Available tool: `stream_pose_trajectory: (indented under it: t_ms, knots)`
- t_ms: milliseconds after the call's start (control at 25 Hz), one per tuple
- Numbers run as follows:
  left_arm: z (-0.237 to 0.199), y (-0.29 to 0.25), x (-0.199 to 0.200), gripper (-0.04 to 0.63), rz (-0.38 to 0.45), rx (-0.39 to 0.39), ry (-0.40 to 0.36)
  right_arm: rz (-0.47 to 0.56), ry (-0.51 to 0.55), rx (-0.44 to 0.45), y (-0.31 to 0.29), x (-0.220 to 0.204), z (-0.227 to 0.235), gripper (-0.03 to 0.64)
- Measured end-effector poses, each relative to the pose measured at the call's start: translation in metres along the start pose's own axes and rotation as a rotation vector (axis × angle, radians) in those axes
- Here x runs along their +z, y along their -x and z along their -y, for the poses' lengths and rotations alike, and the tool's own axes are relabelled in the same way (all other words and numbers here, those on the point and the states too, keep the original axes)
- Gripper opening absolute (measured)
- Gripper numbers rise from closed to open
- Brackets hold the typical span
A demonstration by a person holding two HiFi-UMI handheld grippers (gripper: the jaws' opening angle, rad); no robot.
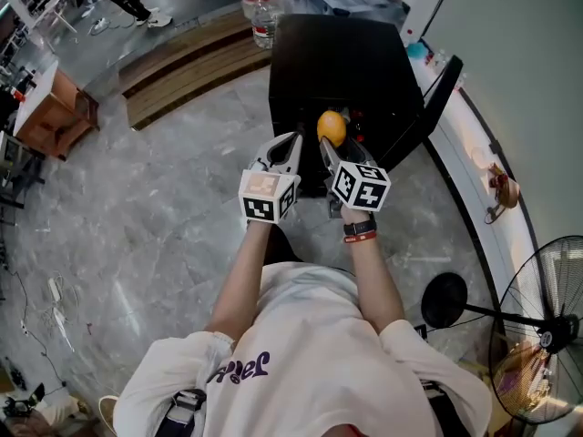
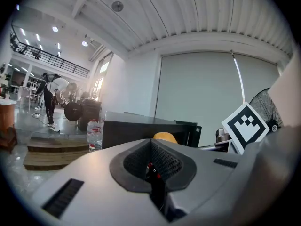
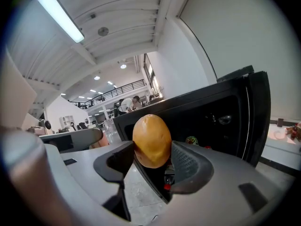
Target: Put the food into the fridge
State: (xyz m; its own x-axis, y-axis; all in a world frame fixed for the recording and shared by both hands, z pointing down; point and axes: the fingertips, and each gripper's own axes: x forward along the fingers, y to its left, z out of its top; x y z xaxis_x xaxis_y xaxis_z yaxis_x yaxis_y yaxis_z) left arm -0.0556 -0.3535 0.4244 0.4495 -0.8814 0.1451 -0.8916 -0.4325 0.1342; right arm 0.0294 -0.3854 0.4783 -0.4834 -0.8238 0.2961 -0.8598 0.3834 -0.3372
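A yellow-orange egg-shaped fruit (image 1: 332,127) (image 3: 151,141) is clamped between the pads of my right gripper (image 1: 334,146) (image 3: 153,160), which is shut on it. I hold it just in front of a low black fridge (image 1: 337,62) (image 3: 207,121). The fridge door (image 1: 428,107) (image 3: 256,112) stands swung open to the right, and small items show dimly inside. My left gripper (image 1: 290,149) (image 2: 153,166) hovers beside the right one, shut with nothing in it. In the left gripper view the fruit (image 2: 164,137) peeks over its jaws, with the fridge (image 2: 136,128) behind.
A water bottle (image 1: 264,21) (image 2: 94,133) stands by wooden steps (image 1: 182,71) left of the fridge. A white ledge (image 1: 474,153) runs along the right wall, and a floor fan (image 1: 537,335) stands at the near right. A wooden table (image 1: 46,107) is far left. Marble floor lies around me.
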Motion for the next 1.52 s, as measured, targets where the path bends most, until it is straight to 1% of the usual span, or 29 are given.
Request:
stream_pose_trajectory:
  t_ms: [600,840,1280,1520]
  knots:
    - [-0.027,-0.005,-0.033,0.017,-0.011,0.022,0.006,-0.082,-0.022,-0.006,-0.043,-0.059,0.015,0.259]
    - [-0.032,-0.007,-0.048,0.017,-0.009,0.018,0.009,-0.111,-0.030,-0.016,-0.061,-0.083,0.025,0.259]
    - [-0.050,-0.009,-0.067,0.017,-0.013,0.015,0.016,-0.166,0.004,-0.039,-0.095,-0.118,0.038,0.259]
    - [-0.057,-0.010,-0.074,0.017,-0.018,0.003,0.019,-0.185,0.026,-0.047,-0.116,-0.129,0.043,0.259]
